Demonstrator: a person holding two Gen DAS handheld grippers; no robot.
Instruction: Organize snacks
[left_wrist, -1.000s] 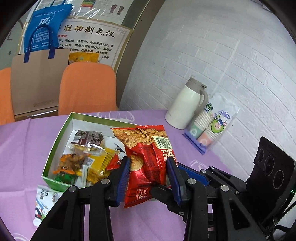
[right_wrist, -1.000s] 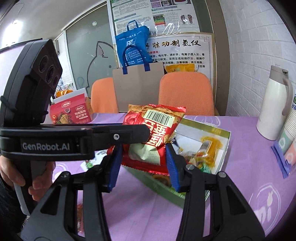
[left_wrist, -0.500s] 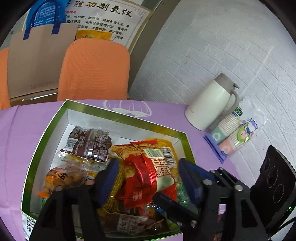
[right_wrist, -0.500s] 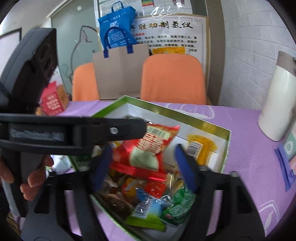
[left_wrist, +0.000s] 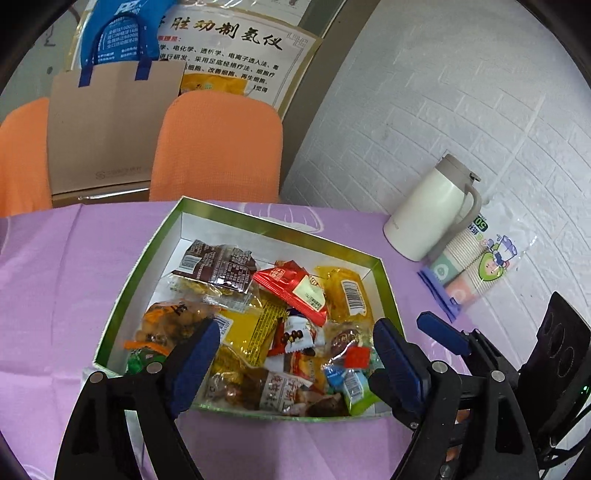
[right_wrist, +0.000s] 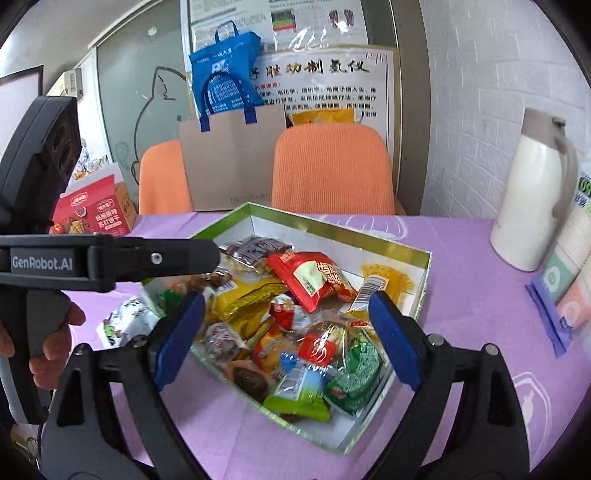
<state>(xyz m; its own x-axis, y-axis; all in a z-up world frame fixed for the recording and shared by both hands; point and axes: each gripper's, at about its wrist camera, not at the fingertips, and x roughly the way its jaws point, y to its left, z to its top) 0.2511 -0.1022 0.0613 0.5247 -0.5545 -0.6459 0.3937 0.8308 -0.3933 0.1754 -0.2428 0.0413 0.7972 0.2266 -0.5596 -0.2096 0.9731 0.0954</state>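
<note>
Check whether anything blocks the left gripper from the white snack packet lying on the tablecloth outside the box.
Seen from the right wrist, the white packet lies beside the green box; the left gripper's own body crosses above it, nothing else.

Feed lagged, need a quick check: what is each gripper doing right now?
Left gripper: open, holding nothing, above the snack box.
Right gripper: open, holding nothing, also above the box.

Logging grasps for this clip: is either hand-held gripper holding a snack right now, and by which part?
Nothing is held. The left hand-held gripper and the right hand-held gripper are both open above the green-rimmed cardboard box; the red foil snack packet lies inside.
</note>
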